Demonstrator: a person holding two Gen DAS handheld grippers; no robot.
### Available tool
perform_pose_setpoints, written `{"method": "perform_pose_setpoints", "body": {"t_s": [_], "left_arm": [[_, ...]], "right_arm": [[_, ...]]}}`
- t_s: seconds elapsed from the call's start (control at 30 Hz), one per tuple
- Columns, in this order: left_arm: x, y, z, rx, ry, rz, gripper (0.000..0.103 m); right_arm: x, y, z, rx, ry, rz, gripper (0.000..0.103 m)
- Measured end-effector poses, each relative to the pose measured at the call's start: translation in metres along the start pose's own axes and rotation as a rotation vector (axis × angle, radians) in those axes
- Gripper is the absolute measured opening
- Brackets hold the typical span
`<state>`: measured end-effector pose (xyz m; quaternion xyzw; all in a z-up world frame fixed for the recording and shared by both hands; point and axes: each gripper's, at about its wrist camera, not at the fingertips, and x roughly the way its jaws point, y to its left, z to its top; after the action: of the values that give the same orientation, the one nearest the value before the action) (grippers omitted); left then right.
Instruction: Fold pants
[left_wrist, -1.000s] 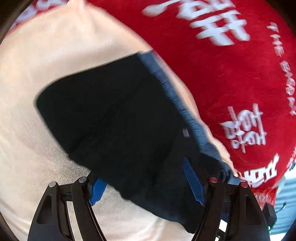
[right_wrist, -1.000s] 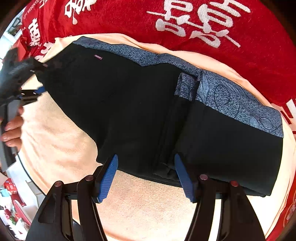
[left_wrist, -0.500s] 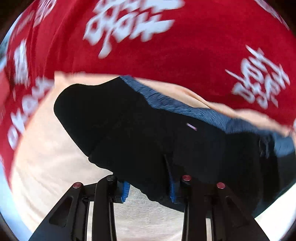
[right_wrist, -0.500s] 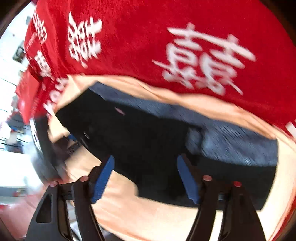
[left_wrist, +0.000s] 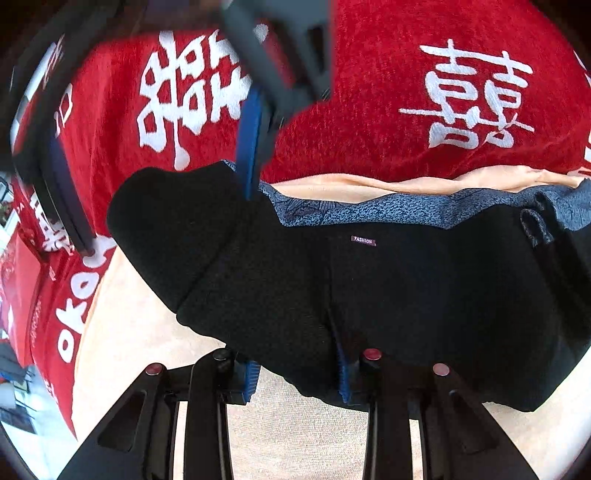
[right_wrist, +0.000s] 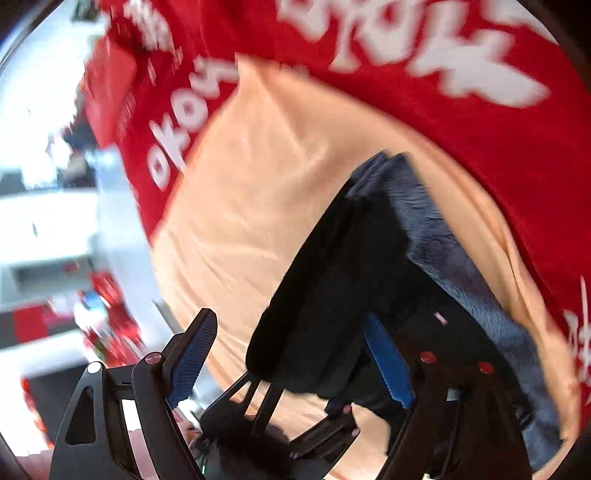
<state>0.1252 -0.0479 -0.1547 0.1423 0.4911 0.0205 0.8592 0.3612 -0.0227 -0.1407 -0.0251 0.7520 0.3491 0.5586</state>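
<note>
Black pants (left_wrist: 369, 295) on peach cloth (left_wrist: 295, 435)

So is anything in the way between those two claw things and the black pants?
Nothing visible. The left gripper already has the near edge of the pants between its blue fingers. The right gripper hangs open over the pants' far end, one finger touching the fabric. Only the peach cloth lies underneath.

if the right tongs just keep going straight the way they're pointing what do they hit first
Most likely the black pants: their folded end sits right between the open right tongs. Past it lies the peach cloth. Motion blur makes depth uncertain.
</note>
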Motion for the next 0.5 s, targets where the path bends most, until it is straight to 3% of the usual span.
{"method": "perform_pose_setpoints", "body": {"t_s": [0.1,0.13,0.17,0.23,0.37,0.5], "left_arm": [[-0.003,-0.003,0.000,0.008,-0.002,0.008,0.034],[-0.003,-0.003,0.001,0.010,0.001,0.007,0.034],[-0.004,-0.004,0.001,0.011,0.012,0.003,0.034],[-0.013,-0.006,0.002,0.024,-0.009,-0.004,0.034],[-0.042,-0.026,0.013,0.099,-0.080,-0.027,0.034],[-0.081,-0.053,0.033,0.132,-0.140,-0.091,0.034]], "right_arm": [[0.026,0.002,0.007,-0.011,0.085,-0.080,0.085],[0.030,-0.001,0.006,0.001,0.096,-0.089,0.076],[0.031,-0.004,0.005,0.009,0.099,-0.089,0.045],[0.019,-0.016,0.000,0.051,0.056,-0.020,0.022],[-0.022,-0.041,-0.031,0.093,-0.083,0.060,0.019],[-0.070,-0.068,-0.088,0.109,-0.240,0.150,0.019]]}}
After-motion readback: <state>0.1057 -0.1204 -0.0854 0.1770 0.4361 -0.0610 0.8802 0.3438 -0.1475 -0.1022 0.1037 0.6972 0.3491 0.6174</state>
